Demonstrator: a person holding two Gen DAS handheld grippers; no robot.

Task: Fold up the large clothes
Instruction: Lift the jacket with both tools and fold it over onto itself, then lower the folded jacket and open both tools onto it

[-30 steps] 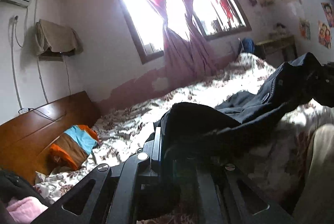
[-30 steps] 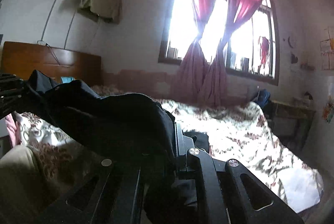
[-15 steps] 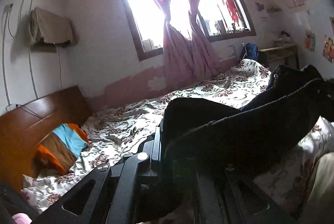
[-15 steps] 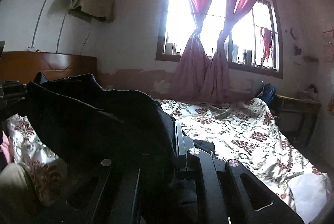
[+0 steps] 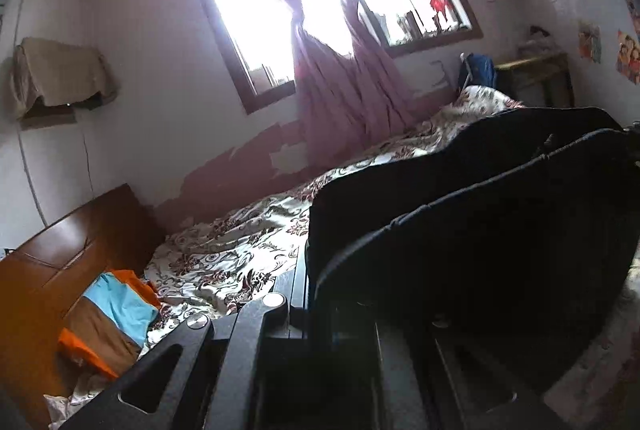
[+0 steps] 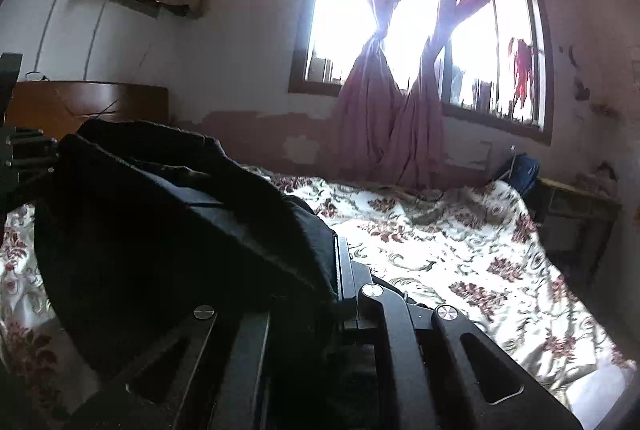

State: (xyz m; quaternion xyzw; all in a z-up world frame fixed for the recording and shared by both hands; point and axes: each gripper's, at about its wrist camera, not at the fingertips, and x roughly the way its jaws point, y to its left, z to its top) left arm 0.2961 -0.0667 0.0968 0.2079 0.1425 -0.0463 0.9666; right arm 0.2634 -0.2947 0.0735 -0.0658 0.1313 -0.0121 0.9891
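both grippers clamp one dark garment [image 5: 500,230], stretched between them in the air above the bed [image 5: 240,254]. left gripper [image 5: 320,294] fingers pinch one end, right gripper [image 6: 320,282] fingers the other. cloth hides most of each finger pair. orange-blue pillow [image 5: 108,322] lies by the bed's headboard [image 5: 60,262].

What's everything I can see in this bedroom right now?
Dark garment: one, navy-black, held up over the bed between both grippers.
Bedspread: one, white with red flowers, covering the bed.
Headboard: one, brown wood, left end of the bed.
Folded cloth: one, orange, blue and brown, by the headboard.
Curtains: two, pink, tied at the window.
Side table: one, wooden, far corner.
Left gripper: black, shut on the garment.
Right gripper: black, shut on the garment.
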